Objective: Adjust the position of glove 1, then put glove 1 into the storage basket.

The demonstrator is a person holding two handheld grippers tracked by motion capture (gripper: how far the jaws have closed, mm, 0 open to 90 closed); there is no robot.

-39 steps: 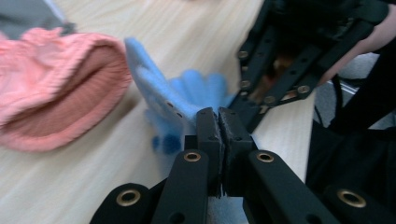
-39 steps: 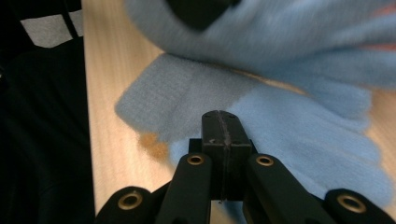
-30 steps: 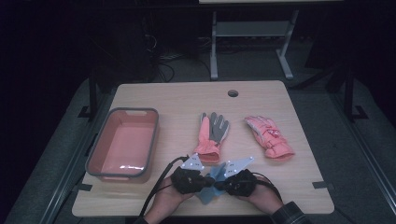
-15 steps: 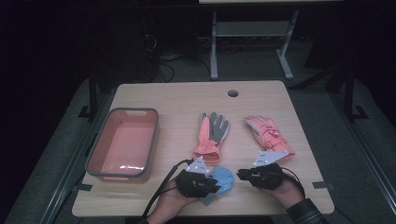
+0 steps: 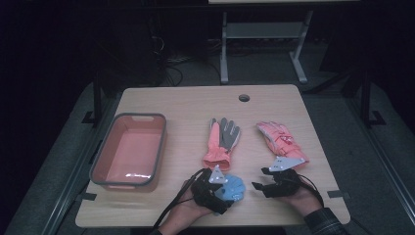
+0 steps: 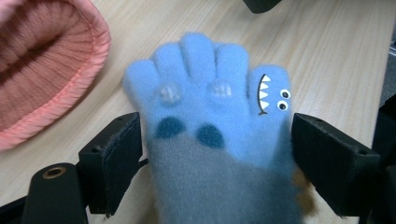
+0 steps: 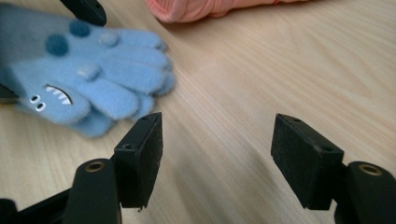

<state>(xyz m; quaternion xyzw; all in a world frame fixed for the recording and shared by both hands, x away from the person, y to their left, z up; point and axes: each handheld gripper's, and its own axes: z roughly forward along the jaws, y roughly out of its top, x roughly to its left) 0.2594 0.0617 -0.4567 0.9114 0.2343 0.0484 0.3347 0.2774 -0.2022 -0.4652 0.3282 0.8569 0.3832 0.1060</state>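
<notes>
High view: right tongs (image 5: 260,178) have parted from blue glove (image 5: 234,188).

From above the near edge, we look forward and down over the whole desk (image 5: 195,105). Riding the left hand-held gripper (image 6: 215,154), we sit very close to the blue glove (image 6: 210,102), looking along the jaws. Low on the right hand-held gripper (image 7: 217,158), we face across the desktop; both gripper views share that glove.

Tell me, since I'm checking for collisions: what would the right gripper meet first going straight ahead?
Probably nothing close: the right gripper points over bare table, with the blue glove off to one side.
</notes>
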